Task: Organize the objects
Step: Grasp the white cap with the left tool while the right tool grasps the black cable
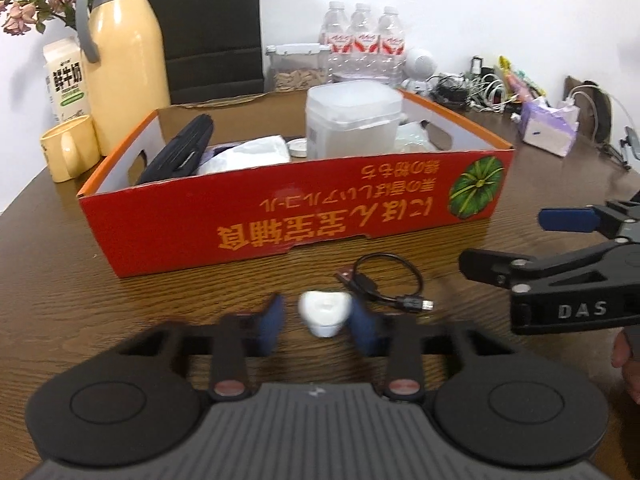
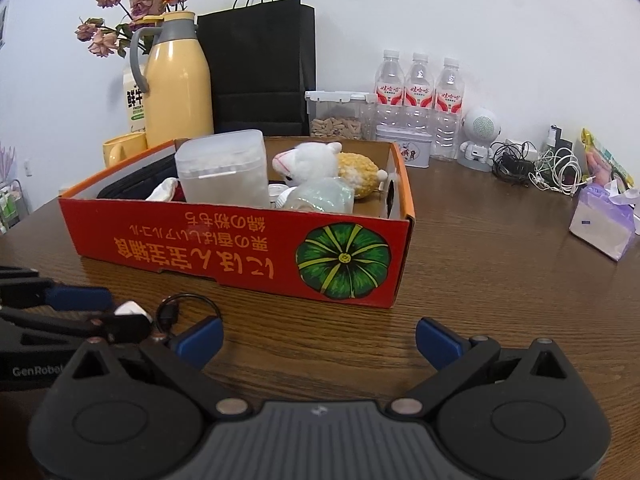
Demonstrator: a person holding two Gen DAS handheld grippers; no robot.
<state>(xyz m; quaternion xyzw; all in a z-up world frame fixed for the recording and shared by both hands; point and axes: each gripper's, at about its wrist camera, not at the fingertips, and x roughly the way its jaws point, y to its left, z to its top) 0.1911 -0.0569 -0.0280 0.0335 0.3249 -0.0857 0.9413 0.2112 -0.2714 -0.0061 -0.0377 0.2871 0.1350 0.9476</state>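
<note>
A small white plug-like piece [image 1: 324, 314] lies on the wooden table between the blue pads of my left gripper [image 1: 320, 320]. The right pad touches it, and a sliver of table shows at the left pad [image 1: 276, 320]. It is blurred. A short black USB cable [image 1: 384, 284] is coiled just beyond it. The red cardboard box [image 1: 280, 216] stands behind, holding a clear plastic tub [image 1: 352, 120], a black case [image 1: 180, 152] and a plush toy [image 2: 308, 162]. My right gripper [image 2: 320, 340] hangs open and empty over bare table right of the cable; it shows as [image 1: 516, 240] in the left wrist view.
A yellow thermos [image 1: 124, 64], yellow mug [image 1: 68, 148], milk carton and black paper bag [image 2: 260, 60] stand behind the box. Water bottles [image 2: 420, 88], a tangle of cables [image 2: 532, 164] and a tissue pack [image 2: 604, 220] line the back right.
</note>
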